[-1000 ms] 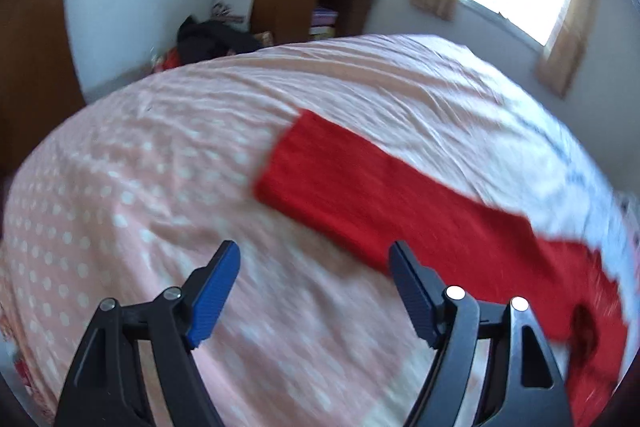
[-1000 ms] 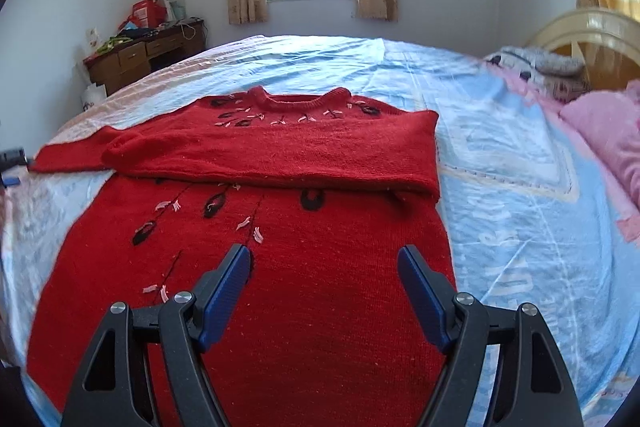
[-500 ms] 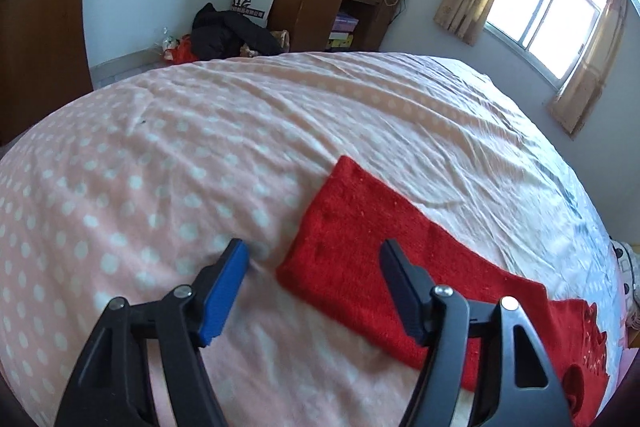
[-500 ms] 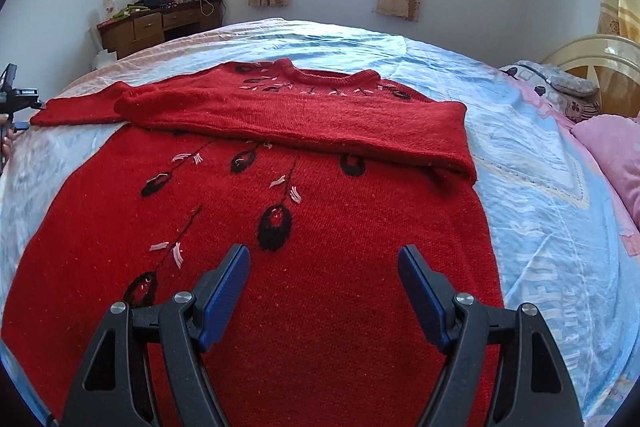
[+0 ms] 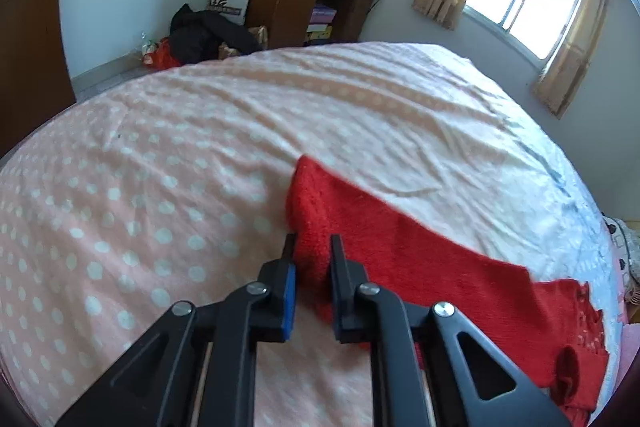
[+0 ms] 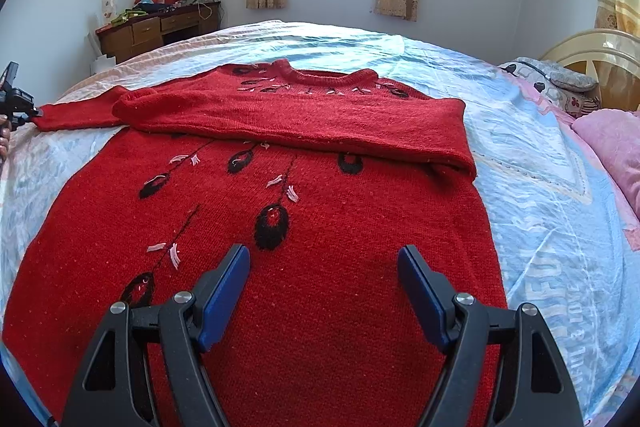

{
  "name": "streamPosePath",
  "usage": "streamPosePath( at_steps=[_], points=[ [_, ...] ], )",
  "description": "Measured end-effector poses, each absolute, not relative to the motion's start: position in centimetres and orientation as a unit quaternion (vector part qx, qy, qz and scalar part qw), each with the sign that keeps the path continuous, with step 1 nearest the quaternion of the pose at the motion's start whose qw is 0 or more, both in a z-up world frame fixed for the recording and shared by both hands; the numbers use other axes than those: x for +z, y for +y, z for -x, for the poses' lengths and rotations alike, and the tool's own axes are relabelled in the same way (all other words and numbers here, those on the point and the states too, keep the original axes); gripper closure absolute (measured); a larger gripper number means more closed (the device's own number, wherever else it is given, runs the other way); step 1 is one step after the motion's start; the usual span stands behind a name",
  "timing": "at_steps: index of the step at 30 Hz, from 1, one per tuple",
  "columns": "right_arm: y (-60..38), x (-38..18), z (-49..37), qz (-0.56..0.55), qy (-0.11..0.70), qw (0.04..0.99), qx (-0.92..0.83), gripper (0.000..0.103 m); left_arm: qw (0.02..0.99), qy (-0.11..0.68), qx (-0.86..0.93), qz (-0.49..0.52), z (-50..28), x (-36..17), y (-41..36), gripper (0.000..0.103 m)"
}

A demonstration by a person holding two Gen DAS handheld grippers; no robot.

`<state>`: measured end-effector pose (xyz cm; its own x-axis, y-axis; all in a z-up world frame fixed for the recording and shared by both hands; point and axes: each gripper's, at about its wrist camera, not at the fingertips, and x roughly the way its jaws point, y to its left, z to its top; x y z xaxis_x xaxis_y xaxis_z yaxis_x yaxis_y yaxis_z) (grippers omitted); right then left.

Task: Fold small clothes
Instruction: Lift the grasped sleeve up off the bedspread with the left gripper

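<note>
currently the red sweater (image 6: pixel 320 267) lies flat on the bed (image 6: pixel 540 187), 1 sleeve (image 5: pixel 400 247) outstretched. left gripper (image 5: pixel 312 251) has just been closing and clamps the cuff. right gripper (image 6: pixel 324 267) hangs released above the hem.

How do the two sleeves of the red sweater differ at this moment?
The left sleeve lies stretched out sideways on the bed; the right sleeve is folded across the sweater's chest. The left tool pinches the left sleeve's cuff; nothing grips the right sleeve. Both are plain red knit.
</note>
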<state>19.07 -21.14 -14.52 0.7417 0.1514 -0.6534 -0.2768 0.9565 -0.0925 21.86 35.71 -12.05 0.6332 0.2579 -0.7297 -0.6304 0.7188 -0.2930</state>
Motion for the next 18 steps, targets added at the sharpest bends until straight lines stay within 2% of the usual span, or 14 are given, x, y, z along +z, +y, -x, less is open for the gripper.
streamPosePath(
  at_steps=[18],
  points=[
    [-23.1, -12.3, -18.6, 0.059, 0.301, 0.947, 0.094, 0.026, 0.914, 0.244, 0.147, 0.290, -20.6, -0.4, 28.6, 0.090]
  ],
)
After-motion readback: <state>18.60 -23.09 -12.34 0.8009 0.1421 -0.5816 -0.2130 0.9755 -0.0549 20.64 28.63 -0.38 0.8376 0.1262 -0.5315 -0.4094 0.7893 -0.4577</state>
